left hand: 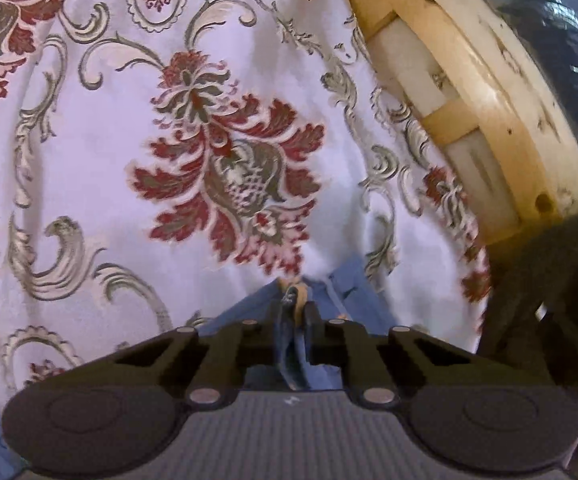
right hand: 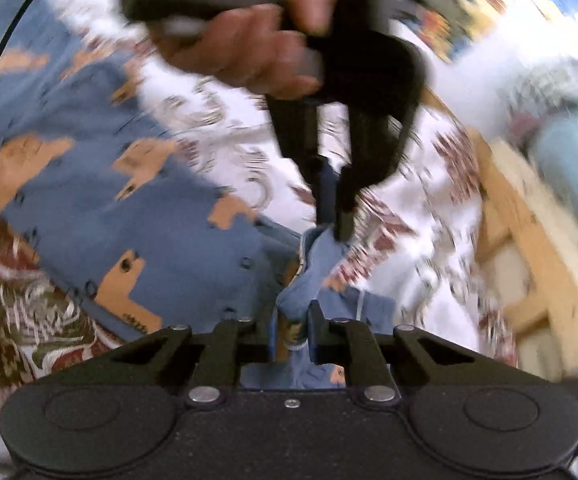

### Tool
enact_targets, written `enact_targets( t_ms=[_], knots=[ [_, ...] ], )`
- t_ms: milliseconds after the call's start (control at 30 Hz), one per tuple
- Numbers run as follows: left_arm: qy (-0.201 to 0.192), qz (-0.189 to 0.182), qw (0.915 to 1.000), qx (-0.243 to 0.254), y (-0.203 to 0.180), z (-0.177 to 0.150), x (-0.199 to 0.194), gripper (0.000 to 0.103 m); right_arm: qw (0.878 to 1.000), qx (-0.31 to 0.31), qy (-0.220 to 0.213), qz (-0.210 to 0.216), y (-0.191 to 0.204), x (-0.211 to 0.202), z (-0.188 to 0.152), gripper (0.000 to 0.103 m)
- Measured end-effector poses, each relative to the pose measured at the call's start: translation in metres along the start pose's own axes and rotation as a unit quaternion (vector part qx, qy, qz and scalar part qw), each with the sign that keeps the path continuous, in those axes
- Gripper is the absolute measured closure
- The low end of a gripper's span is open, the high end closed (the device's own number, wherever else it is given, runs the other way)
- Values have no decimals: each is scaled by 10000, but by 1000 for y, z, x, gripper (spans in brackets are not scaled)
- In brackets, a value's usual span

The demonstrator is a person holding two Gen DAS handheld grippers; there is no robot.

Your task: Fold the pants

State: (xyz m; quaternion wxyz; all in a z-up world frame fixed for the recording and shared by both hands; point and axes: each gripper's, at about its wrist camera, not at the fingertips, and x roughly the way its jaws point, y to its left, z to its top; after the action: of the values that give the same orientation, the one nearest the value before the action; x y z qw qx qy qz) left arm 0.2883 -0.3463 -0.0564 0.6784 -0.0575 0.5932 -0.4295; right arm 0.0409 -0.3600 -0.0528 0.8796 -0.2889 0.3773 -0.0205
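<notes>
Two tools, both clamped on the same garment. Left tool [left hand: 294,312]: black fingers drawn close together, a bunched fold of blue pants [left hand: 285,344] pinched between them, with a tan scrap of print showing at the tips. Right tool [right hand: 294,320]: fingers likewise closed on a gathered wad of the blue cloth, which rises from the jaws toward the other tool. In the right wrist view the left tool [right hand: 335,216] comes down from above, fingers pointing downward and nipping an edge of the pants; a person's hand [right hand: 249,52] wraps its grey handle, knuckles forward. Heavy motion blur across this view. Pants [right hand: 89,184] spread out to the left of the tools: soft blue fabric, tan blocky animal-shaped prints, small dark marks. They lie on a white cloth [left hand: 109,160] of woven brocade look, with red and olive floral medallions and grey scrolls. Beyond its right edge, a frame [left hand: 489,128] of pale yellow wood strips and white panels, scuffed and speckled.
</notes>
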Motion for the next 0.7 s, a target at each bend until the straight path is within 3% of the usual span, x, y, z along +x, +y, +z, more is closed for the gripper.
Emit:
enact_targets(
  t_ms=[100,200,300,400,600,633,667,700],
  knots=[
    [25,-83,10000,-5,-16,5,7,95,9939,1087,54,171,-37,-6,-9,89],
    [24,-113,9999,113,-36,8,18,97,9751,2164,258,414,-71,-2,-25,89],
    [27,-27,9996,280,-54,8,35,98,9576,2806,434,481,-91,5,-43,89],
    [4,75,9996,285,-62,7,51,98,9485,3089,560,419,-94,11,-55,89],
    [17,95,9997,230,-63,4,67,95,9527,2950,685,256,-89,11,-50,78],
    [-13,65,9997,230,-63,4,66,86,9535,2933,663,211,-88,10,-48,70],
    [-38,48,9997,249,-63,4,63,67,9551,2894,623,119,-89,6,-47,63],
    [-93,15,9996,277,-64,4,58,57,9570,2845,567,34,-89,1,-45,60]
  ],
)
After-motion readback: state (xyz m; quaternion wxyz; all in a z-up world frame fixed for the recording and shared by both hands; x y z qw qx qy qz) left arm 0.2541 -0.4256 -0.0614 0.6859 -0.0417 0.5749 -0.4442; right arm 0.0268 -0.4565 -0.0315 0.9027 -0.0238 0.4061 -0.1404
